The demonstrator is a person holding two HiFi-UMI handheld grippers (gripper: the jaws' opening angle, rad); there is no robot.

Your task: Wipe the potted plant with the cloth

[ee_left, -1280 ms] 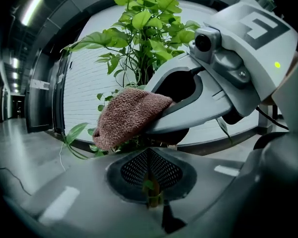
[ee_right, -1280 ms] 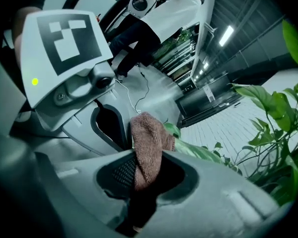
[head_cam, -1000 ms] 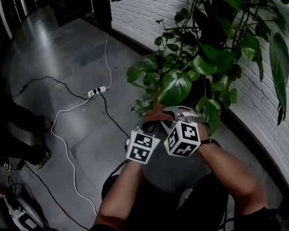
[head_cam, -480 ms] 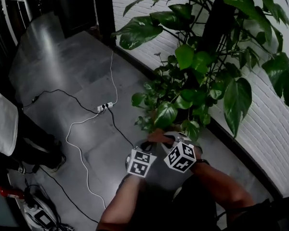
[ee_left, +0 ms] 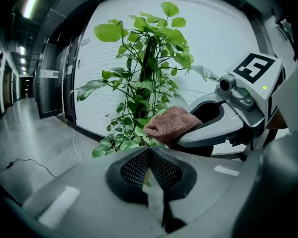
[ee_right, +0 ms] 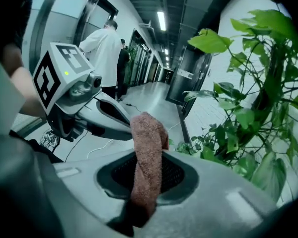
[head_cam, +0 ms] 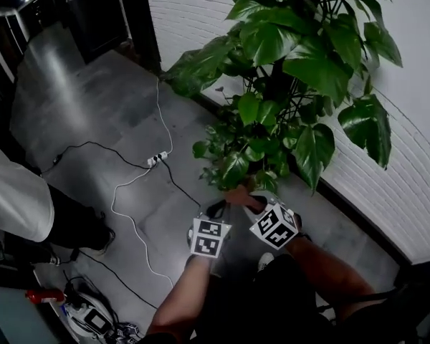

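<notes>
The tall potted plant stands against the white brick wall, its broad green leaves spreading above both grippers. A brown cloth hangs bunched between the jaws of my right gripper, which is shut on it. In the head view the cloth shows just under the lowest leaves, in front of the right gripper. My left gripper is shut with nothing in it and sits close beside the right one. The plant fills the left gripper view, with the cloth before it.
A power strip with black and white cables lies on the grey floor left of the plant. A person in a white top stands at the left edge. Gear sits at the bottom left. The brick wall runs behind.
The head view has pulled up and back, so the plant and grippers look smaller. Both grippers stay together under the low leaves. The person in white has come further into view.
</notes>
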